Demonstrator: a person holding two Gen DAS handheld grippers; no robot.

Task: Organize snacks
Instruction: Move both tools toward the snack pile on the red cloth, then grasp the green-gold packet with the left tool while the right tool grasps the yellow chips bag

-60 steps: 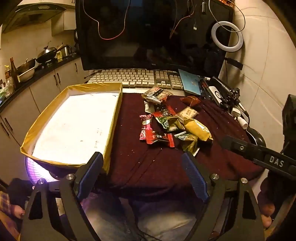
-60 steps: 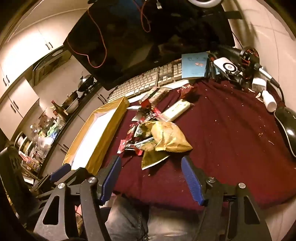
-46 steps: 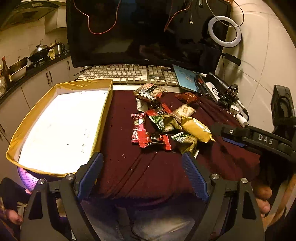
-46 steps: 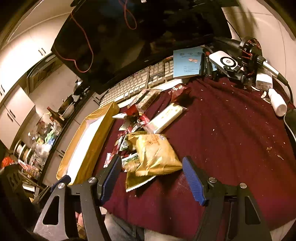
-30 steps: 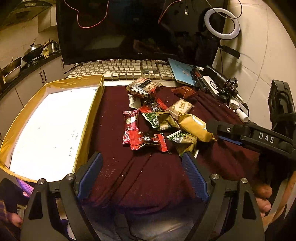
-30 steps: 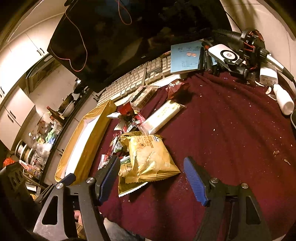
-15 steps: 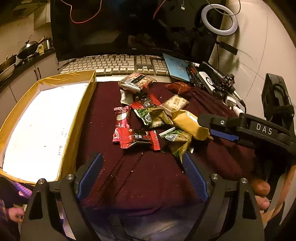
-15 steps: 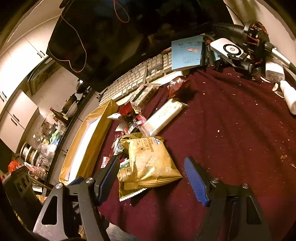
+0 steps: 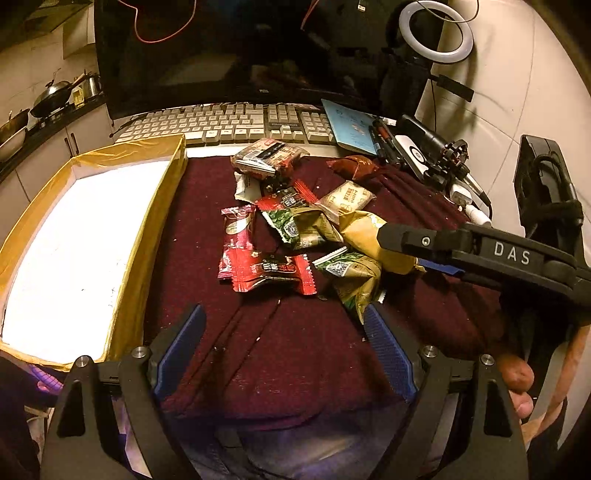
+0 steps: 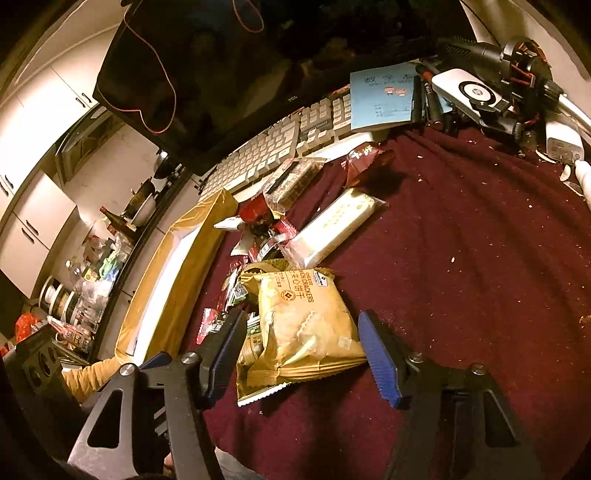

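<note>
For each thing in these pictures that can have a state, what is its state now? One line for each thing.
Gold-edged box: open, nothing inside.
Yellow cracker pack: sealed, lying flat between the right fingers.
Red snack pack: sealed, lying on the cloth.
Monitor: screen dark.
Ring light: unlit.
Right hand-held gripper: jaws closing around the cracker pack, pads not yet pressing.
Left hand-held gripper: open, holding nothing.

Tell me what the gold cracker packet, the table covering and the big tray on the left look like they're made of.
Gold cracker packet: glossy plastic or foil film, judging by its sheen, crinkles and crimped ends.
Table covering: matte maroon fabric that lies in folds and holds crumbs.
Tray: probably cardboard; the walls look wrapped in shiny gold tape, over a plain white floor.
</note>
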